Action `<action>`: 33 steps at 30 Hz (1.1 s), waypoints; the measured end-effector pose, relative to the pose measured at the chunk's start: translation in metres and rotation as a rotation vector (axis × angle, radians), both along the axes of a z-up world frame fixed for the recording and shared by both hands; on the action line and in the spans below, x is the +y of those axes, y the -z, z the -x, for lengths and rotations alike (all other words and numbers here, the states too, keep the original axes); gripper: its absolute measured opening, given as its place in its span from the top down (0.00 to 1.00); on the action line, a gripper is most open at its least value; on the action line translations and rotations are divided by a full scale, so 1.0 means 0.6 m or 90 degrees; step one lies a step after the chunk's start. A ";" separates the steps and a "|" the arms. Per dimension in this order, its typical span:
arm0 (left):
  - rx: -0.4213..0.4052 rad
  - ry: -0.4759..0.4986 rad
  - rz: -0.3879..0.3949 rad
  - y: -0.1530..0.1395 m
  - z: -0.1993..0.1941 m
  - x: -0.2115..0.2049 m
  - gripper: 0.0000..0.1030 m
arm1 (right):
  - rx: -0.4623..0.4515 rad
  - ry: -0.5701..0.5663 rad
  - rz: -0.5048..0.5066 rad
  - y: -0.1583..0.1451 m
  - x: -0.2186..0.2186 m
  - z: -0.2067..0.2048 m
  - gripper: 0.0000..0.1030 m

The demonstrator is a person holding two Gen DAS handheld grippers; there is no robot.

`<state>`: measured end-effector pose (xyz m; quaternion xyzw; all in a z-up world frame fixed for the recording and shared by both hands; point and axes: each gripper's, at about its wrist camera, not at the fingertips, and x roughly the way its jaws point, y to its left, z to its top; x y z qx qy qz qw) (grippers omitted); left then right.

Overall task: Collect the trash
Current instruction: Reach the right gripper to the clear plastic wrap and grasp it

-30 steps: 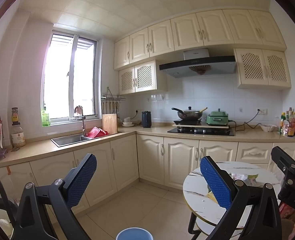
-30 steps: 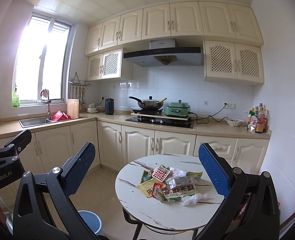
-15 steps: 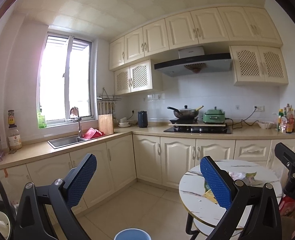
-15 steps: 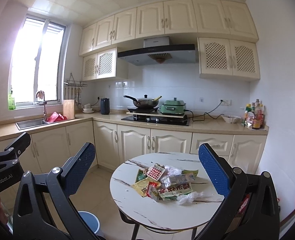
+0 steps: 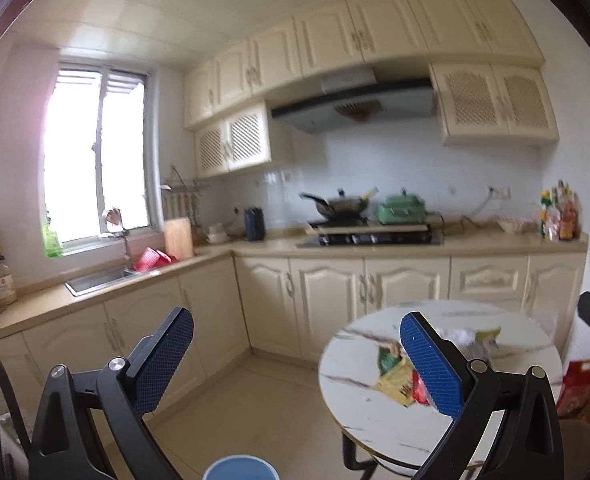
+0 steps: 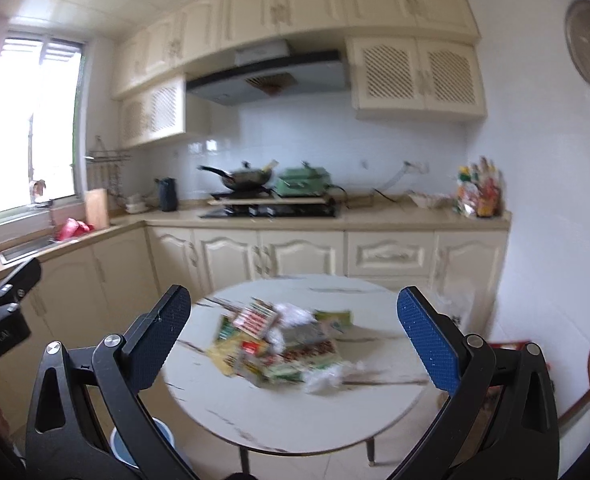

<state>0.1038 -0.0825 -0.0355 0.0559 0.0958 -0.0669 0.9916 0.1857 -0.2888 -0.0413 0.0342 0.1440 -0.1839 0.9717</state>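
Note:
A heap of snack wrappers and crumpled plastic [image 6: 283,344] lies on the round white marble table [image 6: 295,412], centred ahead of my right gripper [image 6: 295,340], which is open and held short of the table with nothing in it. In the left wrist view the same wrappers [image 5: 399,376] sit on the table [image 5: 375,420] at the lower right, partly behind the right finger. My left gripper [image 5: 299,364] is open, empty and over the floor. A blue bin [image 5: 241,469] stands on the floor below it, also seen as the bin [image 6: 125,446] left of the table.
Cream cabinets and a beige counter [image 5: 255,246] run along the back and left walls, with a sink [image 5: 99,280], a hob with a wok [image 5: 343,206] and bottles [image 5: 557,216]. A red box [image 5: 581,380] sits right of the table. Tiled floor [image 5: 255,400] lies open between counter and table.
Both views have swung left to right and closer, so the table and wrappers sit larger and more central. Both grippers stay open.

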 end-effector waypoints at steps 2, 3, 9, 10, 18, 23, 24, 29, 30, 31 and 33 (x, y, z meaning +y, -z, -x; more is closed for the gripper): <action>0.037 0.021 -0.010 0.013 -0.040 -0.018 0.01 | 0.024 0.024 -0.016 0.025 -0.035 -0.009 0.00; 0.055 0.035 -0.011 0.020 -0.060 -0.026 0.01 | 0.038 0.033 -0.026 0.038 -0.053 -0.014 0.00; 0.143 0.073 -0.041 0.069 -0.170 -0.084 0.01 | 0.112 0.062 -0.075 0.123 -0.135 -0.046 0.00; 0.154 0.076 -0.052 0.077 -0.187 -0.097 0.01 | 0.125 0.058 -0.080 0.140 -0.146 -0.054 0.00; 0.248 0.111 -0.116 0.145 -0.315 -0.207 0.01 | 0.212 0.029 -0.118 0.246 -0.184 -0.120 0.00; 0.317 0.151 -0.121 0.174 -0.422 -0.257 0.02 | 0.264 0.008 -0.119 0.293 -0.195 -0.156 0.00; 0.329 0.155 -0.120 0.180 -0.448 -0.263 0.03 | 0.275 0.007 -0.120 0.304 -0.199 -0.163 0.00; 0.352 0.158 -0.112 0.187 -0.551 -0.288 0.23 | 0.307 0.001 -0.124 0.330 -0.217 -0.189 0.00; 0.351 0.159 -0.111 0.187 -0.568 -0.295 0.25 | 0.311 -0.003 -0.125 0.333 -0.220 -0.196 0.00; 0.358 0.167 -0.110 0.185 -0.593 -0.302 0.33 | 0.315 -0.002 -0.125 0.335 -0.222 -0.202 0.00; 0.367 0.178 -0.100 0.192 -0.618 -0.311 0.47 | 0.320 -0.004 -0.127 0.340 -0.225 -0.216 0.00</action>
